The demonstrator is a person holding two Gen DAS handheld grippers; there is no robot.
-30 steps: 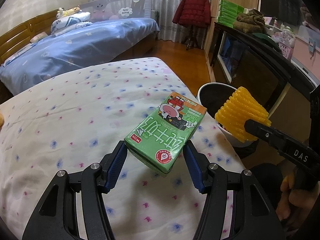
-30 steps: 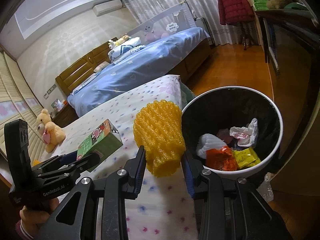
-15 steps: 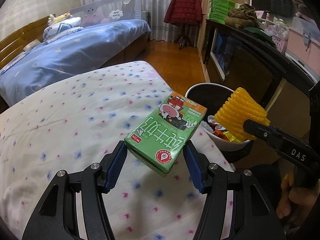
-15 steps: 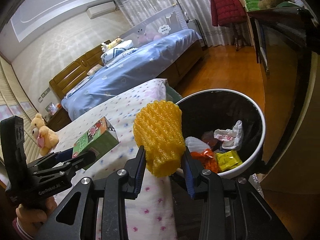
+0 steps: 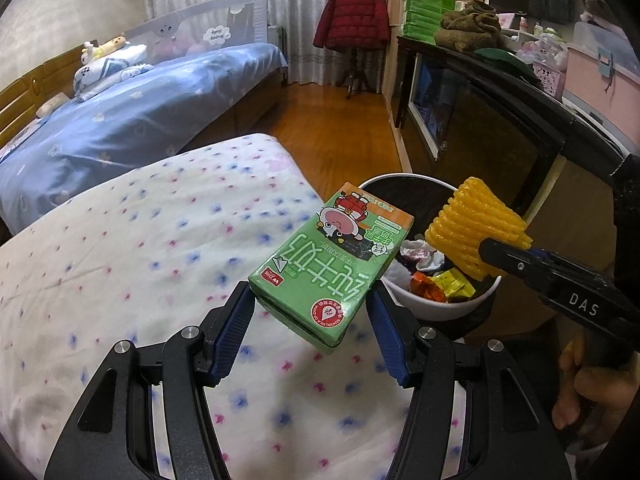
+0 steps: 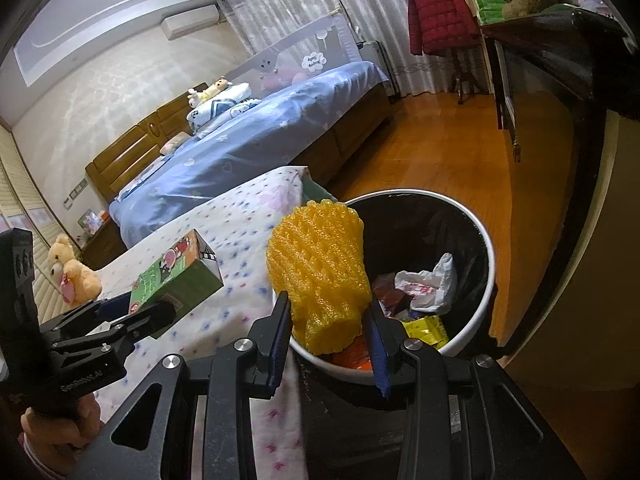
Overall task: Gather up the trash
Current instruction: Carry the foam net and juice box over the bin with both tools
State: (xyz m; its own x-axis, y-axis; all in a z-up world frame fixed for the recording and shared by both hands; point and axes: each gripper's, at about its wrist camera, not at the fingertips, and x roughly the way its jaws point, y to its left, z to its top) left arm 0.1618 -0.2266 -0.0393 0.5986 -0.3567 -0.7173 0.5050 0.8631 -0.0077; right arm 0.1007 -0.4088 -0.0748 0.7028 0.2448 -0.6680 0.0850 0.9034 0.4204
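Observation:
My left gripper (image 5: 312,312) is shut on a green milk carton (image 5: 332,268) and holds it above the bed's edge, just left of the trash bin (image 5: 440,308). The carton also shows in the right wrist view (image 6: 176,280). My right gripper (image 6: 326,320) is shut on a yellow foam fruit net (image 6: 320,272) and holds it over the near left rim of the white, black-lined bin (image 6: 480,312). The net also shows in the left wrist view (image 5: 476,232). Wrappers and crumpled paper lie in the bin.
A bed with a white dotted sheet (image 5: 140,260) lies under the left gripper. A second bed with a blue cover (image 5: 140,120) is behind. A dark cabinet (image 5: 500,128) stands right of the bin. A teddy bear (image 6: 72,276) sits far left.
Both grippers have moved toward the bin with their loads. The foam net now hangs over the bin's rim and the carton is closer to it.

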